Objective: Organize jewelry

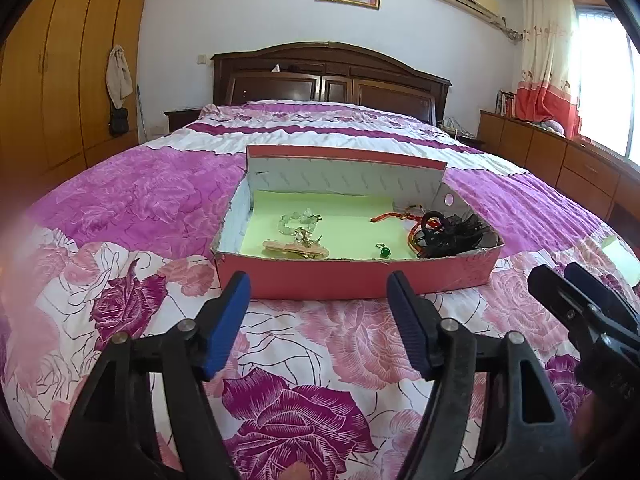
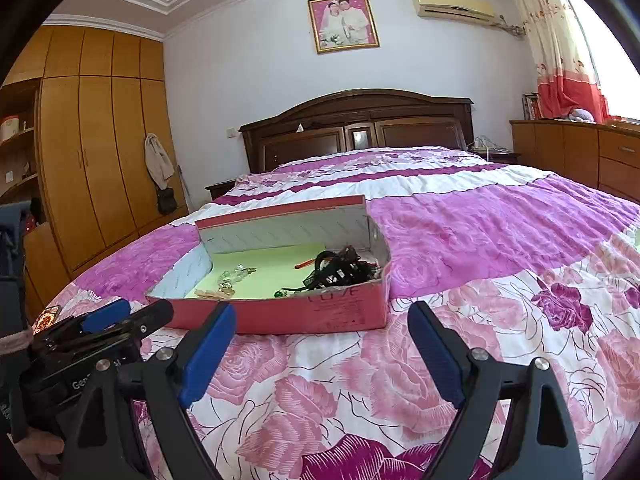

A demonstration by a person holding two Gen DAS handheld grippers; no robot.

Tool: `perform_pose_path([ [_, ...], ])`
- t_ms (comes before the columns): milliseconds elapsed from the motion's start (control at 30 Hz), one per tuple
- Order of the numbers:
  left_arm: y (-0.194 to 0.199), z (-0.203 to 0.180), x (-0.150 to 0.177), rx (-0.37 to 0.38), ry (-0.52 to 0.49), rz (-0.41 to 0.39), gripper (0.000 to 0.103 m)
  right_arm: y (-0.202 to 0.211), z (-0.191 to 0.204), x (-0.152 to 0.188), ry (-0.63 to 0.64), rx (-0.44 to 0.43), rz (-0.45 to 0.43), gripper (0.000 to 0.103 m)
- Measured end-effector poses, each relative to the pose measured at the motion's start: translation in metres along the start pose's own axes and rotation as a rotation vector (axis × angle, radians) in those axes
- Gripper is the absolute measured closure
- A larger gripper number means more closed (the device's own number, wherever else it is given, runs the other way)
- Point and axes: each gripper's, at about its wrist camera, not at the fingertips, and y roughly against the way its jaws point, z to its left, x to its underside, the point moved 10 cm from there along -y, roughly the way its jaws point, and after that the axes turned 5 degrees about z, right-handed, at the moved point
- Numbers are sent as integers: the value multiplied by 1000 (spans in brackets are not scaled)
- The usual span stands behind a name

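A pink cardboard box [image 1: 320, 278] sits on a bed covered with a rose-patterned quilt [image 1: 320, 360], its far wall standing taller than the low front wall. The floor of the box is lined with pale green paper [image 1: 344, 232]. On that paper, toward the left, lies a bracelet of clear pale-green beads [image 1: 298, 220], and just in front of it, near the front wall, a beige hair clip [image 1: 294, 249] with a small gold piece resting on it. A small green bead [image 1: 384, 251] lies near the middle of the front wall. The right end of the box holds a tangle of red and orange cord [image 1: 404, 220] and a bunch of black hair ties and lace [image 1: 452, 232]. The left gripper [image 1: 319, 320] hovers over the quilt just in front of the box, its blue-padded fingers spread wide apart with nothing between them. The right gripper [image 2: 322, 352] hangs beside it, also short of the box, fingers equally wide and holding nothing. Each gripper shows at the edge of the other's view. Behind the bed stand a dark wooden headboard [image 2: 356, 128], a wooden wardrobe [image 2: 100, 152] on the left, and a framed wedding photo [image 2: 343, 22] on the wall.
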Motion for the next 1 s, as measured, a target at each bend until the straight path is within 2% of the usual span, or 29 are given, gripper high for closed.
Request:
perform_pose_path([
  [267,0,5,3,-9,26,-6,36,-3,0,5,-3,8,19,13],
  [1000,-1,2,7,-12,17,2,36,-6,0,9,0,11,39,13],
])
